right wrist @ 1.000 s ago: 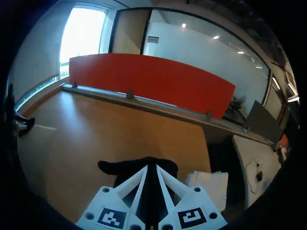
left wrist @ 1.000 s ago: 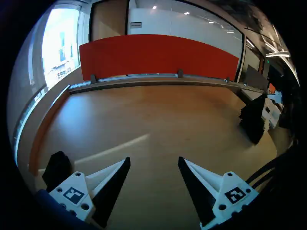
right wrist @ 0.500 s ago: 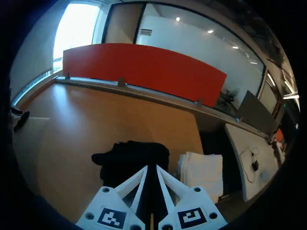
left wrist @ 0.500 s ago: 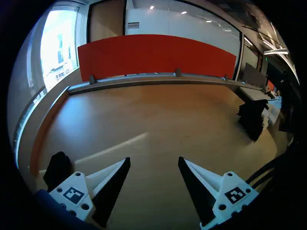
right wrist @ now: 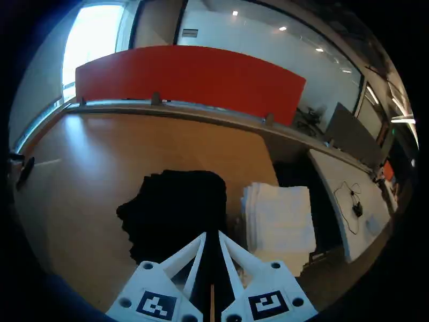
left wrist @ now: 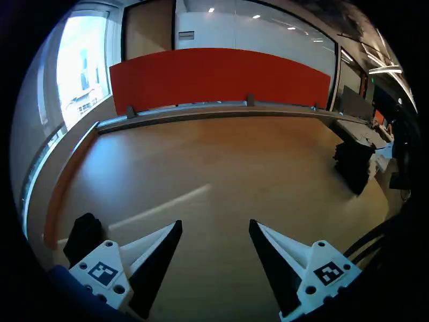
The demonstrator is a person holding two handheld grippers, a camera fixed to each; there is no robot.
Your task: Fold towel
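left gripper view: left claw [left wrist: 215,222] is hovering low over the wooden desk [left wrist: 214,161], fingers spread wide apart and gripping nothing. orange divider [left wrist: 220,75] is standing along the desk's far edge. black towel pile [left wrist: 354,163] is sitting far right, near the desk edge, well apart from this claw.

right gripper view: the black towel pile [right wrist: 171,214] is lying on the desk, just beside a white towel stack [right wrist: 279,217] to its right. right claw [right wrist: 212,234] is hanging over the black pile's near edge with fingers together; cannot tell if cloth is pinched.
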